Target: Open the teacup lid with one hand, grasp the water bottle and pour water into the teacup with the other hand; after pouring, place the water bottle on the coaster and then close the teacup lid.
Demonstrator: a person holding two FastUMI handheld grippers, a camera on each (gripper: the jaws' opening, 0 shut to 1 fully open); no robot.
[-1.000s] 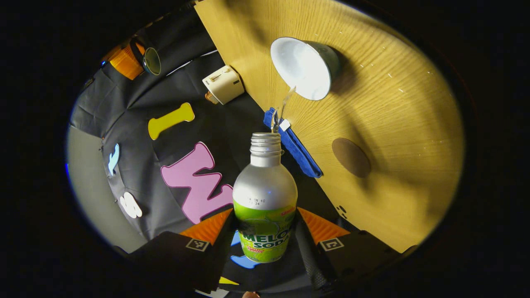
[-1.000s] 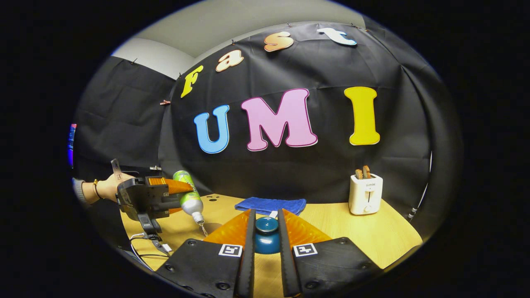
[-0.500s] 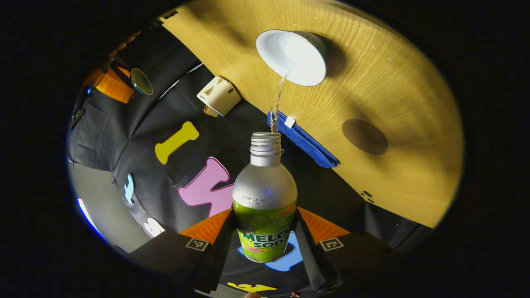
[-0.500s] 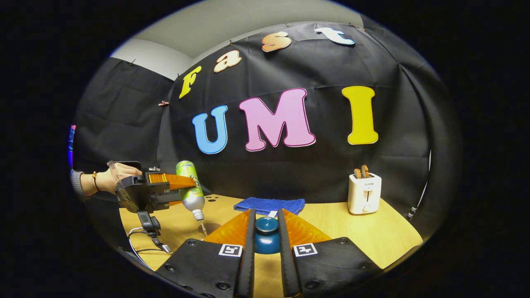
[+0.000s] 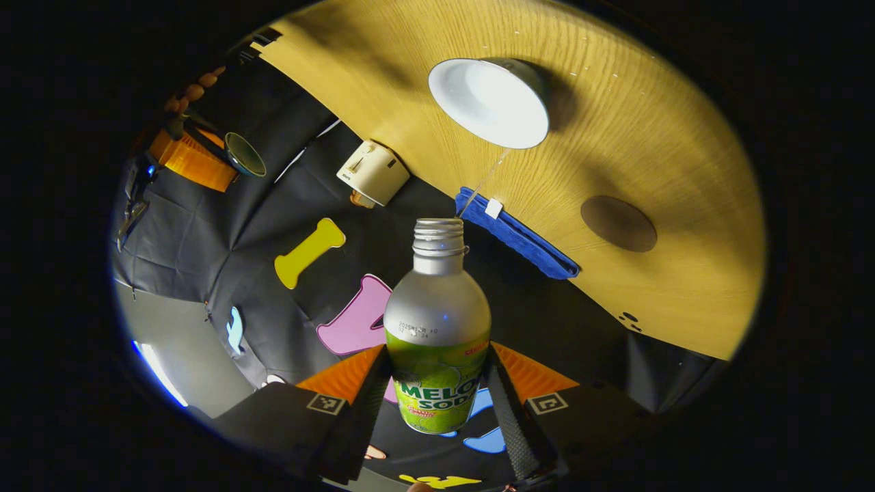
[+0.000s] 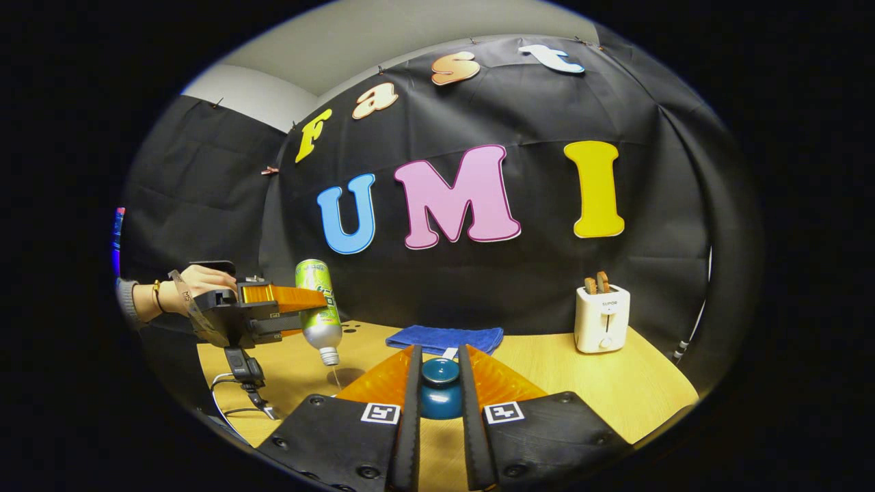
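The water bottle (image 5: 437, 328) sits clamped between both fingers of the left gripper (image 5: 437, 403), gripped at its green label, neck tipped steeply down and mouth uncapped. A thin thread of water (image 5: 489, 176) runs from ahead of the mouth toward the teacup (image 5: 489, 101), which stands open on the wooden table (image 5: 656, 150) beyond the bottle's mouth, its white inside facing the camera. The brown coaster (image 5: 618, 223) lies bare to the right of the bottle, apart from the cup, with a blue cloth (image 5: 519, 236) between it and the bottle's neck (near the table's edge). A white toaster (image 5: 372, 174) stands to the left of the cup.

In the right gripper view, a hand (image 6: 198, 281) holds the left gripper level from the left, wrist straight, the bottle hanging nearly upside down over the table. The right gripper (image 6: 439, 403) is closed on the teacup lid (image 6: 439, 389), both fingers pressing its sides, lid held above the table with its knob toward the camera.
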